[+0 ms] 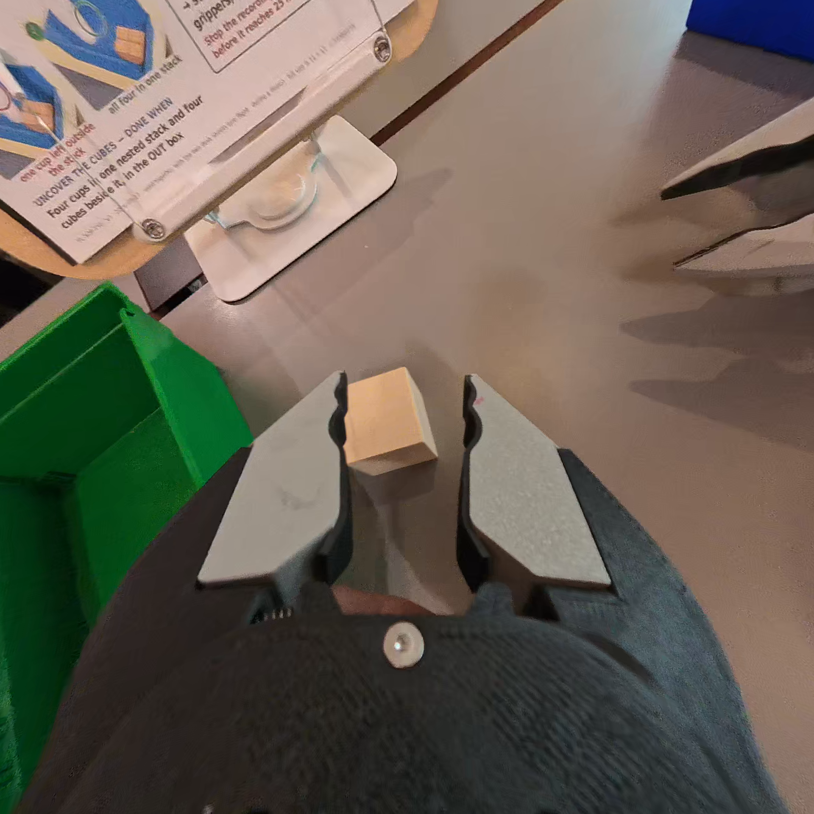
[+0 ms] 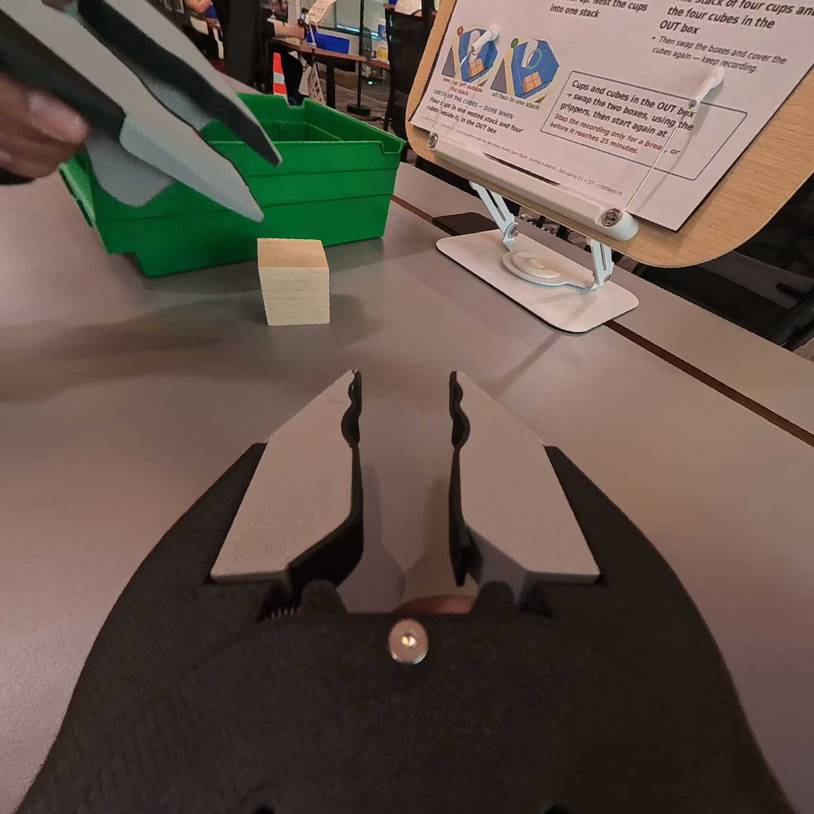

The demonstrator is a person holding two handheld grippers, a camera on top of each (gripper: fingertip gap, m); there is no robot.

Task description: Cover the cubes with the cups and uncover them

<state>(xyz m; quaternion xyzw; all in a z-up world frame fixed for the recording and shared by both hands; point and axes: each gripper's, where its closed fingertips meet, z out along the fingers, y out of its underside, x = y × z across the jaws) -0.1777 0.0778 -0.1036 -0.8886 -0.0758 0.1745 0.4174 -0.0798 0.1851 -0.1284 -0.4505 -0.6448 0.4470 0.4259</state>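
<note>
My left tongs (image 1: 405,379) hung above the grey bench (image 1: 550,273) with their fingers spread wide, and a pale wooden cube (image 1: 383,418) sat on the bench below the gap, over toward the left finger (image 1: 299,462). A clear strip of bench showed between the cube and the right finger, so nothing pressed on the block and I had no hold of it. From my right-hand camera the same cube (image 2: 294,282) stood upright on the bench just in front of the green bin (image 2: 308,185), and the left tongs (image 2: 260,194) were raised above it and apart from it, tilted down, with a blurred hand (image 2: 31,127) behind them. My right tongs (image 2: 403,379) were partly open over bare bench, the two pads apart and gripping nothing, well short of the cube. In the left view the green bin (image 1: 88,396) lay just to the left of my tongs, near the cube but not touching it that I could see. A wooden board with a printed instruction sheet (image 2: 616,110) stood on a white stand (image 2: 550,282) at the far side of the bench, to the right of the bin. A blue box (image 1: 757,26) showed at the top right corner of the left view, and the fingers of my right tongs (image 1: 740,211) came in from the right edge there.
</note>
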